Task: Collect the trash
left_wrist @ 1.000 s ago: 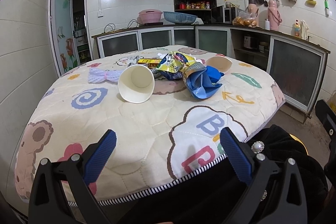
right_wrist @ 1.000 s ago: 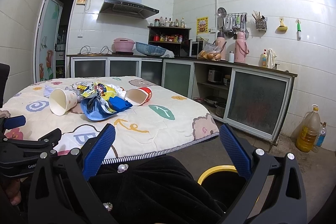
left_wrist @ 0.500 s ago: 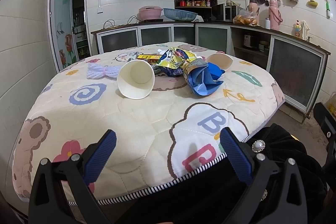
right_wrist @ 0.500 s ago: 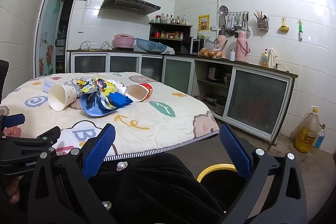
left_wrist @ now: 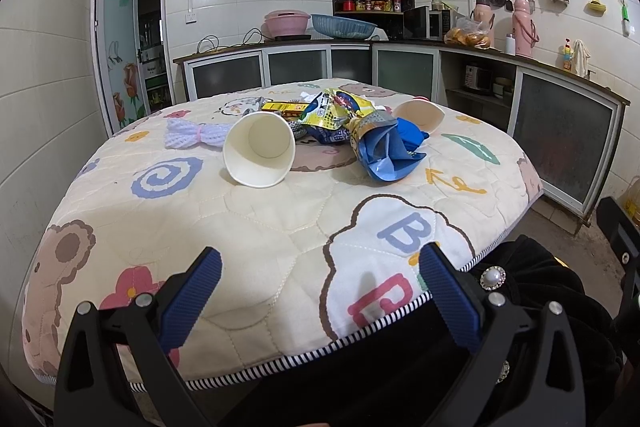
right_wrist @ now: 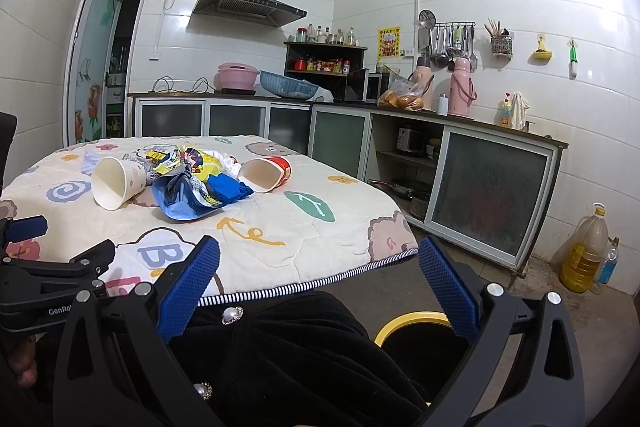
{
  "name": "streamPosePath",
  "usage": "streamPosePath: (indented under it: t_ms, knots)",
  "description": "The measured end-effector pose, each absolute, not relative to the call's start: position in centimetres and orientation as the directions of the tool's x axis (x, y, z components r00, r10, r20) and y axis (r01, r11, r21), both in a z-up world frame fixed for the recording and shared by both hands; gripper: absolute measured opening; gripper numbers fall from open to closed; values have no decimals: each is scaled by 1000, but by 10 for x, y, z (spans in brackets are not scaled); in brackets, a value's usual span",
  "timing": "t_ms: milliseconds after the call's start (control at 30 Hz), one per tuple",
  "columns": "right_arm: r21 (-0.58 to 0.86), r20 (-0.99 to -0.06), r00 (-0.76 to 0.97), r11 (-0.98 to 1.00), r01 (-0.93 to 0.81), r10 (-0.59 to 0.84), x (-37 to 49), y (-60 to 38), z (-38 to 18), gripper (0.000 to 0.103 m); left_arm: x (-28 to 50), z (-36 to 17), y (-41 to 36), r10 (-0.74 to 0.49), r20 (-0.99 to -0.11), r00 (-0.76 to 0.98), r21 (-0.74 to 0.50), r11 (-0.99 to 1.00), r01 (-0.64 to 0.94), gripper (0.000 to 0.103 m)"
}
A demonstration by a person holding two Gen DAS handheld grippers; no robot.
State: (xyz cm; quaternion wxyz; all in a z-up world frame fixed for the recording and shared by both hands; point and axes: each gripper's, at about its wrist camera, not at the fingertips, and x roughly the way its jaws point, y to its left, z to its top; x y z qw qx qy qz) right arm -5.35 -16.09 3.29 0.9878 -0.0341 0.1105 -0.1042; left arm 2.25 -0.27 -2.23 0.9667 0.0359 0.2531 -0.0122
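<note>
Trash lies in a heap at the middle of the round table [left_wrist: 280,235]: a white paper cup [left_wrist: 259,154] [right_wrist: 116,182] on its side, a blue wrapper [left_wrist: 386,155] [right_wrist: 192,197], yellow snack bags [left_wrist: 336,111] [right_wrist: 192,159], a red-banded paper cup [left_wrist: 420,113] [right_wrist: 266,173] tipped over and a white mesh bundle [left_wrist: 192,134]. My left gripper [left_wrist: 318,291] is open over the table's near edge, well short of the heap. My right gripper [right_wrist: 318,287] is open, held off the table's edge above a dark-clothed lap. Nothing is between either pair of fingers.
A yellow-rimmed bin [right_wrist: 416,323] stands on the floor below my right gripper. Kitchen counters [right_wrist: 460,123] run along the far and right walls. An oil bottle [right_wrist: 582,251] stands on the floor at the right. A doorway [left_wrist: 128,51] opens at the left.
Both grippers have moved slightly toward the table, so the trash heap sits a little lower and larger in view. Both stay open; nothing on the table has moved.
</note>
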Motion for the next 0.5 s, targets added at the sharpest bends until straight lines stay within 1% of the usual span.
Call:
streamPosePath:
  t_ms: [500]
  knots:
    - [-88,-214,954,976,197,-212,-53,-161,33,95,23,-23,-2,-5,-490,871,62,997,41,95]
